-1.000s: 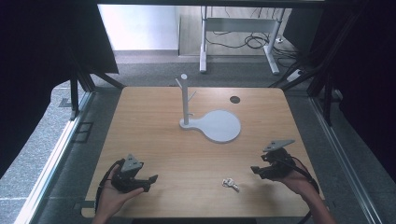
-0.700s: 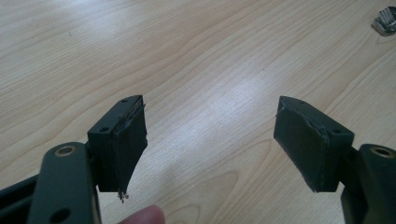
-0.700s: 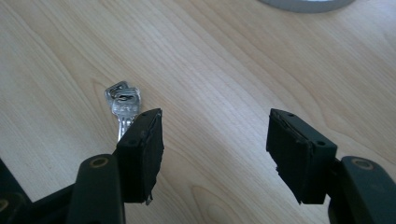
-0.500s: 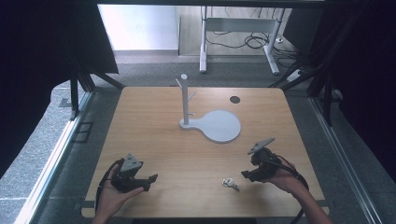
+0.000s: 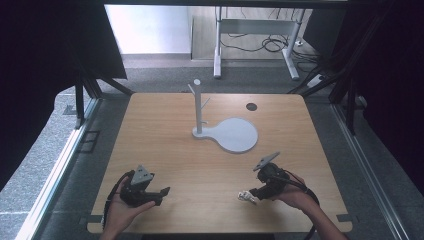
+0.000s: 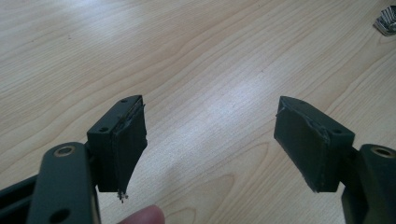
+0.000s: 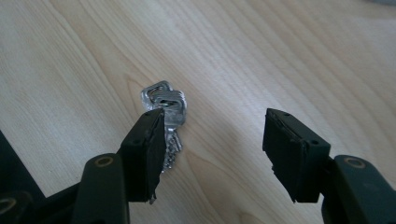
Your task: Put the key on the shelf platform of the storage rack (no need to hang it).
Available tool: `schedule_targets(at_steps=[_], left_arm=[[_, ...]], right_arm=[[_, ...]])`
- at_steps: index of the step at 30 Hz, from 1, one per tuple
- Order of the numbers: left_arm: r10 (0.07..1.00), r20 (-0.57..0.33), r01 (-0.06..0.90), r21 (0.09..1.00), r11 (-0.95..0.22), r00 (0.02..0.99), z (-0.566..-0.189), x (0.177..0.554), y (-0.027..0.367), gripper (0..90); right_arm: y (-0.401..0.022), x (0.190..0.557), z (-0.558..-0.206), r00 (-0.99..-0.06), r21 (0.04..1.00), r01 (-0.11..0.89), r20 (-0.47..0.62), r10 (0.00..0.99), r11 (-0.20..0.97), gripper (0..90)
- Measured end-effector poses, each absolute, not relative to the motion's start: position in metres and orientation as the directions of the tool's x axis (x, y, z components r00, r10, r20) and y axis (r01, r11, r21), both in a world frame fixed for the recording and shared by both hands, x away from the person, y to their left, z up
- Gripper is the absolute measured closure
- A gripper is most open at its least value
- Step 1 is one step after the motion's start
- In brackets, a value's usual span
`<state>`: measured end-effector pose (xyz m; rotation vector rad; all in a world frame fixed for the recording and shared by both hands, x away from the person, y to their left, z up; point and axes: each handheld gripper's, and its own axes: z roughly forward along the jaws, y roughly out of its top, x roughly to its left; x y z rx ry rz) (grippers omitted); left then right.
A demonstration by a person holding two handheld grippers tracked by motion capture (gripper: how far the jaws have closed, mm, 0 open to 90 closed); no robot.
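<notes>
Bunch of keys (image 7: 164, 109) lies flat on the worktop (image 5: 190, 165), near its front edge and well apart from the white peg stand (image 5: 199, 107). Right claw (image 7: 212, 140) has just been closing yet stands wide; keys sit just beyond one jaw, not gripped. Left claw (image 6: 210, 140) wide, nothing between the jaws, well apart from the keys.
</notes>
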<state>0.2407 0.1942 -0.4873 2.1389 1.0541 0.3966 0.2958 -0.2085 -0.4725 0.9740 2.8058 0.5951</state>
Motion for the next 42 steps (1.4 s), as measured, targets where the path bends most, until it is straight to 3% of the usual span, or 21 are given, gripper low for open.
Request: schedule_targets(at_steps=[6,23,28,38,42], left_arm=[[0.764,-0.097,0.569,0.728,-0.383,0.638,-0.485,0.241,0.195,25.6],[0.764,-0.071,0.561,0.722,-0.404,0.641,-0.484,0.239,0.191,25.6],[0.771,-0.081,0.565,0.729,-0.387,0.631,-0.482,0.24,0.197,25.6],[0.767,-0.1,0.567,0.735,-0.373,0.634,-0.481,0.24,0.198,25.6],[0.767,-0.103,0.568,0.735,-0.371,0.634,-0.481,0.24,0.198,25.6]], right_arm=[[-0.197,0.295,-0.48,-0.808,0.377,0.553,0.029,0.588,0.743,40.1],[-0.179,0.291,-0.502,-0.83,0.341,0.525,0.002,0.558,0.78,43.2],[-0.175,0.29,-0.505,-0.846,0.322,0.504,-0.004,0.533,0.802,47.3],[-0.175,0.293,-0.503,-0.836,0.311,0.523,0.006,0.548,0.794,65.1],[-0.175,0.294,-0.503,-0.833,0.313,0.527,0.005,0.554,0.79,65.9]])
